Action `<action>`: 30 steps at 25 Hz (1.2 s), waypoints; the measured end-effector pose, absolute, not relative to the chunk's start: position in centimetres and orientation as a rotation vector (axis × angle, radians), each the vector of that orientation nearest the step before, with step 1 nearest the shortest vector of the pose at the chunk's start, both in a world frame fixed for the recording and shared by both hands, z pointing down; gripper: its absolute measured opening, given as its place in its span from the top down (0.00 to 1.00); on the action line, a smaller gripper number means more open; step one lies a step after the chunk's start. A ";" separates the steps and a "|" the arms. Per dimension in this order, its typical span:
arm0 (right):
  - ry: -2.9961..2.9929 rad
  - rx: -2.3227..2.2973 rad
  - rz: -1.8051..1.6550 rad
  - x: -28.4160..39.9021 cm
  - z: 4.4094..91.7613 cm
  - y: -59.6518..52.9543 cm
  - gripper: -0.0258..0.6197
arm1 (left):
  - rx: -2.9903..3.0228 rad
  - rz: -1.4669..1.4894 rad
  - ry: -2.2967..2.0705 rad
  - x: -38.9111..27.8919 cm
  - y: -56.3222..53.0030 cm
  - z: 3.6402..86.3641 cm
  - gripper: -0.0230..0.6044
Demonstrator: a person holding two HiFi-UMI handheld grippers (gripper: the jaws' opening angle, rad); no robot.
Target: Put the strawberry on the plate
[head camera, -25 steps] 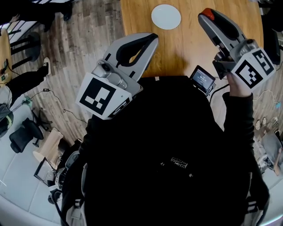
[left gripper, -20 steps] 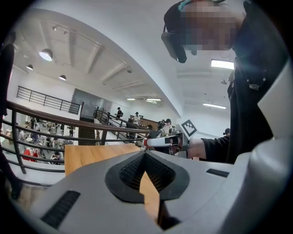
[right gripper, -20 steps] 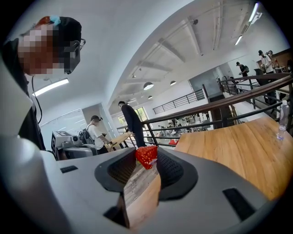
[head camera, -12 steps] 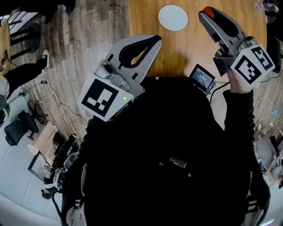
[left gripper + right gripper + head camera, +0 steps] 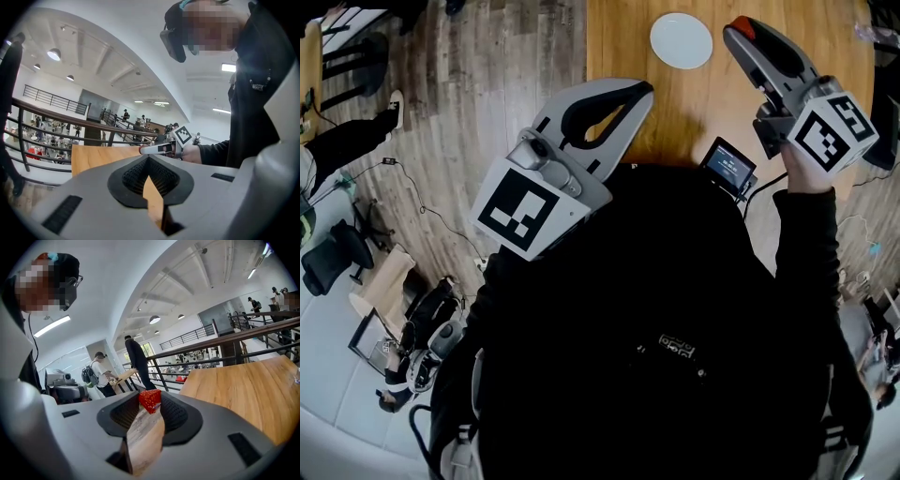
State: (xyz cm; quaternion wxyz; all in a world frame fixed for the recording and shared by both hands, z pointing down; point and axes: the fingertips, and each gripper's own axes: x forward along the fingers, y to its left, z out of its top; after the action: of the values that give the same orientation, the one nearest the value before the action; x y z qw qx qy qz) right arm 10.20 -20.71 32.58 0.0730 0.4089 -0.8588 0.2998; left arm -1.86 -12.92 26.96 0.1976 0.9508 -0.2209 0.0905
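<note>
Bright, even indoor light comes from ceiling lamps [image 5: 54,54] high above the left hand-held gripper [image 5: 149,159]. Fisheye bending curves every edge, corners vignette to black, shadows are soft, and the far background is slightly blurred.

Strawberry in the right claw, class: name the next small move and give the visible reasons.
Probably carry the right claw leftward until it is over the plate, without opening yet. The strawberry is pinched at the claw's tips, and in the head view the empty white plate lies on the table just left of those tips.
</note>
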 end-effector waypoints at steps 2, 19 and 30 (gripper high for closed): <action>-2.566 1.231 0.917 10.0 33.2 -21.2 0.72 | 2.648 0.274 -0.635 -2.7 -13.3 27.2 0.96; -2.394 1.292 1.030 12.8 39.8 -21.6 0.72 | 2.577 0.301 -0.797 -7.1 -15.3 28.5 0.96; -2.292 1.269 1.103 12.9 43.9 -21.0 0.72 | 2.537 0.283 -0.748 -6.2 -14.6 28.0 0.96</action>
State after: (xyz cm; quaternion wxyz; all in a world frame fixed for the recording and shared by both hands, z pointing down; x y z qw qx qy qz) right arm 12.92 -20.95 43.93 0.1491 0.4415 -0.7973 0.3836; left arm -6.19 -14.63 28.00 0.2385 0.9262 -0.2730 0.1032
